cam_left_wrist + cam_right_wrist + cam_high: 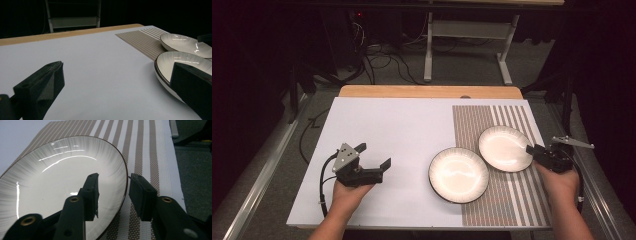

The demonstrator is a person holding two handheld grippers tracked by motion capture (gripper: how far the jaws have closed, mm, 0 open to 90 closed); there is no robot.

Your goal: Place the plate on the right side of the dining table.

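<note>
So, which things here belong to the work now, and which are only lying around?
In the job:
- far plate, its rim between the open jaws of the right gripper
- near plate, beside it
- striped placemat under both

Just around:
- left gripper, open over the white table sheet, holding nothing
- cables and a metal stand on the floor behind

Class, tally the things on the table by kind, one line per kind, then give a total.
Plates: 2 (near plate, far plate)
Striped mat: 1
White sheet: 1
Total: 4
</note>
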